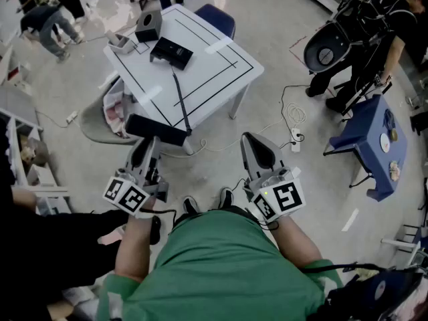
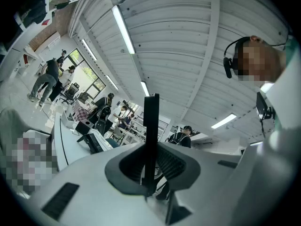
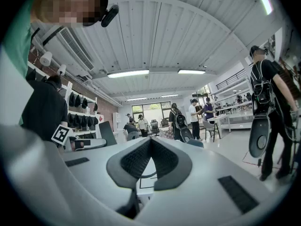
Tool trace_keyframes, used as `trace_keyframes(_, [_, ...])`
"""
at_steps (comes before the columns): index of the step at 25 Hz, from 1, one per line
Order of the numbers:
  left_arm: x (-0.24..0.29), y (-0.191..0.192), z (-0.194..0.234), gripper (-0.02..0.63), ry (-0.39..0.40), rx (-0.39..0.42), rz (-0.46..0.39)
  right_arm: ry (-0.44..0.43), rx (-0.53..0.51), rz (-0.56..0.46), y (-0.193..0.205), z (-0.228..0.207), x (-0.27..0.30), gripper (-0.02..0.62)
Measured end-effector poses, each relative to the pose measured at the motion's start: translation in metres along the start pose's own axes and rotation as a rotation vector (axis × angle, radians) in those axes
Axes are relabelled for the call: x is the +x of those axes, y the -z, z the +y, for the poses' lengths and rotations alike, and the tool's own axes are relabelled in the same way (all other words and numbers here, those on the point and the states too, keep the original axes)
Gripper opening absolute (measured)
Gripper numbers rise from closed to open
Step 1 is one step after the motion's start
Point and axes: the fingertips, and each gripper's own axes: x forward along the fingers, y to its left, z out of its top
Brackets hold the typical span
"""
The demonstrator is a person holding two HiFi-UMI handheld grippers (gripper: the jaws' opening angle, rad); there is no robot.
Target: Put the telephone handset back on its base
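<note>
Here's the left tool [image 1: 150, 141], clamped on the long black plastic telephone handset [image 1: 157, 129]. The handset lies crosswise in the tips, gripped near its middle, which I'd say keeps it balanced so neither end droops. In the left gripper view it shows edge-on as a thin dark bar [image 2: 151, 126] standing between the ribbed pads, with the jaws narrowed right onto it.

The handset is up in the air, short of the near edge of the white square table with black ruled lines [image 1: 221, 79]. Its home, the flat black telephone base [image 1: 172, 52], sits further back on that table, well apart from the handset. A thin black cord [image 1: 180, 99] runs from the base across the table towards the handset. It looks fairly straight, so there is probably little slack to spare.

The right tool [image 1: 251, 139] hangs beside the left one with nothing in it. In the right gripper view its pads meet at the tips [image 3: 150, 142]. It looks parked, perhaps ready to steady the base.

By my reading the carry is only partly done. The handset has to travel forward and settle lengthwise into the cradle, and the risk is the cord snagging or dragging the base.
</note>
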Motion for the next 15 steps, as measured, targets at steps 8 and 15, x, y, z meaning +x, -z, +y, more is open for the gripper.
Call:
trace_keyframes(8, [0.016, 0.009, -0.004, 0.080, -0.020, 0.010, -0.017, -0.037, 0.012, -0.004, 0.005, -0.021, 0.002, 0.023])
trace_keyframes(15, [0.030, 0.006, -0.023, 0.080, -0.053, 0.036, -0.028, -0.070, 0.041, -0.030, -0.008, -0.044, -0.013, 0.023])
